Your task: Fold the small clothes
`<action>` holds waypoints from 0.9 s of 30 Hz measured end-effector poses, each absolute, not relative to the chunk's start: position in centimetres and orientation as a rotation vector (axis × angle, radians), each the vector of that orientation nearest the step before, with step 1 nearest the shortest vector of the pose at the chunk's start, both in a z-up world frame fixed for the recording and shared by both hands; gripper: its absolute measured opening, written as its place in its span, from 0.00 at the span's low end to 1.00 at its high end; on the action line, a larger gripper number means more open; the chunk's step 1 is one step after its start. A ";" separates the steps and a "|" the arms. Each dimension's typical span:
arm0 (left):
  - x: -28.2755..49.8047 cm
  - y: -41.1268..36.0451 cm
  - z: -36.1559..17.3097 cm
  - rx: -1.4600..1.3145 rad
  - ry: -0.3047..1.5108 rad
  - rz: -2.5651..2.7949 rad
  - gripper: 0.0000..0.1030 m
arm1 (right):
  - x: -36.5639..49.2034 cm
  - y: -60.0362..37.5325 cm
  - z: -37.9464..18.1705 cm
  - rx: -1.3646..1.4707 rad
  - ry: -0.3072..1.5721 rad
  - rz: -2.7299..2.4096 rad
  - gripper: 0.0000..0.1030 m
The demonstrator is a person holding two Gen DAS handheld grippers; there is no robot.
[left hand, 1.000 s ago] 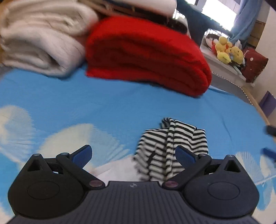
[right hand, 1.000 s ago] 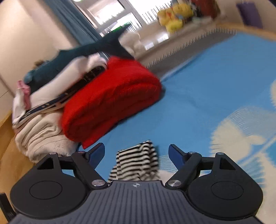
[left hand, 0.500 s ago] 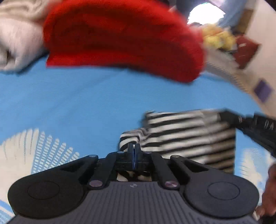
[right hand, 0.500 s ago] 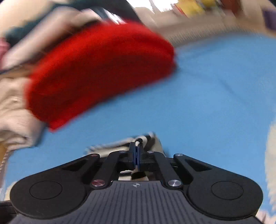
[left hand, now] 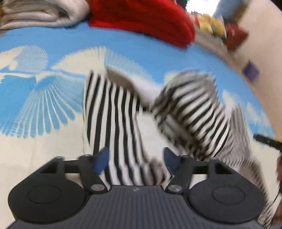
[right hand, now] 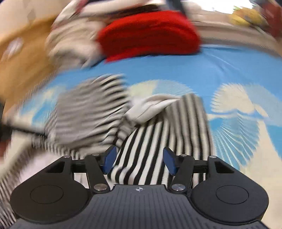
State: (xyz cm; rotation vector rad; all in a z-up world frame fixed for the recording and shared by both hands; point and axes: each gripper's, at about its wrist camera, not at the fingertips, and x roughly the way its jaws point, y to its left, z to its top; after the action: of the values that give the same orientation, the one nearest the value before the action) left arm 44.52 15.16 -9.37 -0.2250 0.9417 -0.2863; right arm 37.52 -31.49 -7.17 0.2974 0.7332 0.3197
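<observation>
A small black-and-white striped garment [left hand: 112, 112] lies spread on the blue bed sheet [left hand: 158, 58], with a pale inner part turned up near its top. My left gripper [left hand: 135, 159] hangs low over its near edge. Its jaws are opening, striped cloth lies between the blue pads, and neither pad presses on it. In the right wrist view the same garment [right hand: 149, 137] runs under my right gripper [right hand: 139, 159]. Those jaws are also opening, with cloth loose between them. The right gripper's tip [left hand: 267, 141] shows at the left wrist view's right edge. Both views are blurred.
A folded red blanket [left hand: 144, 19] and cream blankets [left hand: 40, 14] are stacked at the far side of the bed. Yellow plush toys [left hand: 211, 26] sit on a ledge beyond. The sheet carries white fan patterns [right hand: 234, 104]. A wooden bed edge [right hand: 21, 67] lies far left.
Half a second ago both grippers were shut on the striped garment. Both have since swung back and down with it and opened, and the garment now lies spread out on the sheet.
</observation>
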 end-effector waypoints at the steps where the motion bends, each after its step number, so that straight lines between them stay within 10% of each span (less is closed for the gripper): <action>1: 44.7 14.8 -8.5 -0.253 0.911 -0.286 0.86 | 37.7 -31.6 -6.8 0.358 0.715 0.322 0.61; 9: 53.9 8.9 -8.1 -0.465 0.981 -0.363 0.99 | 49.1 -26.2 -6.5 0.519 0.776 0.332 0.83; 11: 55.9 7.0 -9.3 -0.472 1.018 -0.366 0.84 | 52.5 -24.8 -7.3 0.554 0.841 0.282 0.84; 12: 56.5 6.1 -9.0 -0.434 0.994 -0.356 0.35 | 54.1 -24.1 -7.8 0.573 0.880 0.263 0.79; 13: 57.0 5.4 -8.5 -0.400 0.979 -0.371 0.19 | 55.4 -23.3 -8.2 0.554 0.917 0.276 0.67; 14: 57.6 4.9 -7.5 -0.395 0.953 -0.402 0.18 | 56.3 -22.1 -8.2 0.483 0.936 0.294 0.15; 15: 57.5 4.8 -6.4 -0.392 0.909 -0.403 0.18 | 56.8 -20.8 -7.4 0.377 0.924 0.307 0.02; 19: 56.1 4.8 0.8 -0.346 0.668 -0.399 0.18 | 55.6 -19.9 0.3 0.257 0.555 0.314 0.02; 22: 52.6 6.1 4.6 -0.392 0.529 -0.452 0.25 | 51.9 -21.0 6.0 0.264 0.307 0.394 0.02; 26: 45.2 8.1 4.1 -0.347 0.499 -0.505 0.99 | 42.6 -22.4 7.9 0.174 0.203 0.594 0.03; 27: 43.2 8.6 2.9 -0.321 0.535 -0.496 0.99 | 40.6 -22.5 7.0 0.146 0.241 0.634 0.04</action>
State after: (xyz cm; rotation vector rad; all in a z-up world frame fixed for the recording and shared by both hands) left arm 43.22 8.57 2.92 -0.3213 0.5352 -0.4963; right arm 40.59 -22.54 7.02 0.1465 0.2406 0.6339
